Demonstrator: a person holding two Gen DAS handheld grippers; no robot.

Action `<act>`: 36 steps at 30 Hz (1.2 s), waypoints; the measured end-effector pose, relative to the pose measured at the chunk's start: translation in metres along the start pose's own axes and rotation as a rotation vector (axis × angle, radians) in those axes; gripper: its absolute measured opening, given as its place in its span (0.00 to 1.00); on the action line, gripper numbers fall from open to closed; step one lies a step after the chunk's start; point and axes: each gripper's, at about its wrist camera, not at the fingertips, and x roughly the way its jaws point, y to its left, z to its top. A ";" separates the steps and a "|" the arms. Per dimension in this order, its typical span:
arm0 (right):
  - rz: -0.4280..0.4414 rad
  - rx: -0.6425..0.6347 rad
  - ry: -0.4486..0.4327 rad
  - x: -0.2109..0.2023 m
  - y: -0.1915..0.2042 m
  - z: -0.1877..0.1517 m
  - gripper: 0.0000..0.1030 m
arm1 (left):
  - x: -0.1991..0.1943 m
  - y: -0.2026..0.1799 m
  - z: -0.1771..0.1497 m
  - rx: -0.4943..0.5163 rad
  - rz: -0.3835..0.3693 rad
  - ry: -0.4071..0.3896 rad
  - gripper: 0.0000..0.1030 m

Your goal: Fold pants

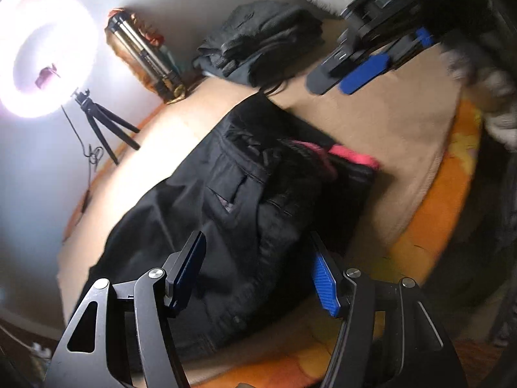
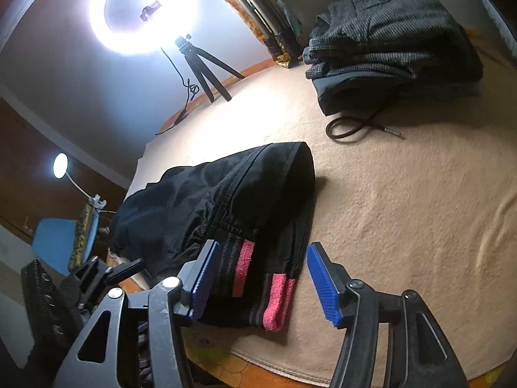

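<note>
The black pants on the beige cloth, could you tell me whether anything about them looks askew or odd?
The black pants lie bunched rather than flat, and their pink-striped cuffs sit staggered, one ahead of the other, not aligned.

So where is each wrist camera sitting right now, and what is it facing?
Left wrist: on the left gripper, jaws open, angled down over the black pants on the beige cover; the right gripper shows at upper right.
Right wrist: on the right gripper, jaws open over the pink-striped cuffs, facing the ring light.
Shared: the pants, ring light, folded dark clothes.
</note>
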 end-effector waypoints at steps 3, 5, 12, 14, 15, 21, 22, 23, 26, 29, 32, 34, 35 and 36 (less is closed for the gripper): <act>0.020 0.015 0.009 0.000 -0.001 -0.001 0.62 | 0.009 0.012 0.002 -0.080 -0.058 0.001 0.50; 0.034 0.027 0.013 0.000 -0.002 -0.002 0.64 | 0.014 0.022 0.001 -0.158 -0.135 0.009 0.24; 0.101 0.091 0.062 0.017 -0.006 -0.003 0.68 | 0.011 0.077 -0.014 -0.530 -0.386 -0.054 0.10; 0.139 0.128 0.080 0.026 -0.008 -0.003 0.68 | 0.008 0.084 -0.015 -0.568 -0.403 -0.068 0.10; 0.167 0.154 0.088 0.032 -0.009 -0.002 0.68 | 0.007 0.086 -0.015 -0.578 -0.412 -0.074 0.10; 0.317 0.280 0.101 0.055 -0.008 0.005 0.73 | 0.006 0.089 -0.011 -0.603 -0.437 -0.090 0.10; 0.322 0.288 0.105 0.059 -0.006 0.006 0.73 | 0.006 0.089 -0.011 -0.611 -0.443 -0.092 0.10; 0.324 0.295 0.114 0.063 -0.004 0.006 0.73 | 0.007 0.090 -0.011 -0.615 -0.442 -0.096 0.10; 0.356 0.313 0.145 0.075 0.000 0.004 0.73 | 0.005 0.093 -0.013 -0.622 -0.443 -0.104 0.10; 0.413 0.356 0.165 0.085 0.003 -0.001 0.57 | 0.004 0.093 -0.016 -0.629 -0.446 -0.106 0.10; 0.398 0.332 0.147 0.079 0.009 0.000 0.43 | 0.002 0.088 -0.017 -0.616 -0.462 -0.107 0.10; 0.352 0.271 0.105 0.063 0.017 0.004 0.20 | 0.004 0.082 -0.018 -0.597 -0.481 -0.094 0.10; 0.331 0.239 0.084 0.053 0.020 0.007 0.11 | 0.004 0.079 -0.018 -0.589 -0.486 -0.090 0.10; 0.313 0.206 0.066 0.043 0.022 0.009 0.09 | 0.007 0.074 -0.018 -0.578 -0.492 -0.083 0.10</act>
